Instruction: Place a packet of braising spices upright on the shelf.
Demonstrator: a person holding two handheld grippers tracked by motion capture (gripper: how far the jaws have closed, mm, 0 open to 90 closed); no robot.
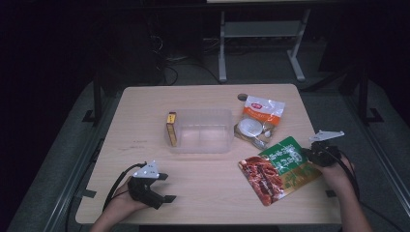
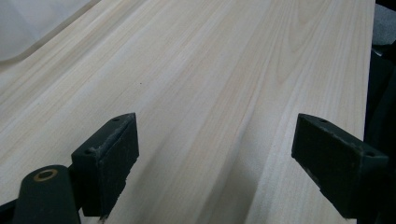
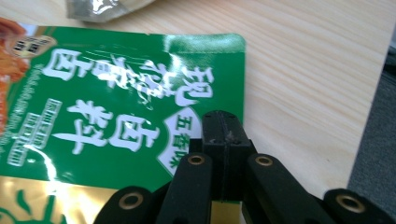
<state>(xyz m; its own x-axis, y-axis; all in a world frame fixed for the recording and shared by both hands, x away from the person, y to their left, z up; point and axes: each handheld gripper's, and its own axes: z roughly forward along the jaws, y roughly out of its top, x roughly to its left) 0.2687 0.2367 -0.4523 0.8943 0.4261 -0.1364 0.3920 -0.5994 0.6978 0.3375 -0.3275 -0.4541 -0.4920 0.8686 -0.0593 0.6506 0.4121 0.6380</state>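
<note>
Green and red foil is what our right gripper has hold of: its jaws are pressed together on the near edge of the seasoning pouch, pinching the thin rim where the bag is flat and easy to nip. In the right gripper view the black pads meet with only the packet's edge between them, and the green panel with white lettering spreads away to the left. We take the pouch by its edge because it lies flat on the bench and gives no other purchase; a grip on the rim should let us drag or lift it without crushing what is inside.

The pouch sits at the bench's right front, well apart from the clear plastic tub that stands open in the middle. We judge the tub to be where the packets are meant to go, since it is empty and within reach of both hands. A small yellow box stands just beside the tub's left wall, and an orange-and-white snack bag lies to its right with a clear-wrapped white item resting against it.

Our left gripper waits at the bench's left front with its jaws spread wide over bare wood, holding nothing, and clear of the right hand's path.
</note>
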